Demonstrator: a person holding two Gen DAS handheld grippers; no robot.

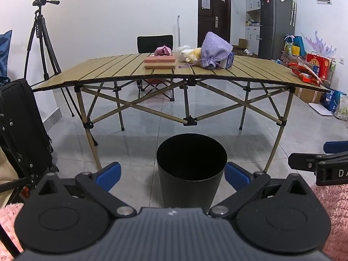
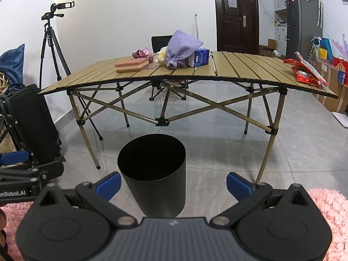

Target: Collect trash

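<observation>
We see the red snack wrappers (image 2: 306, 74) lying on the far right edge of the folding table (image 1: 121, 69), well beyond and to the right of both tongs. The black bin (image 1: 191, 174) stands on the floor just ahead of our left gripper (image 1: 173, 175), and ahead-left of our right gripper (image 2: 174, 184). Both tongs gape wide with nothing between the 2 blue pads. A purple pouch (image 1: 214, 51) sits mid-table, farther off.
</observation>
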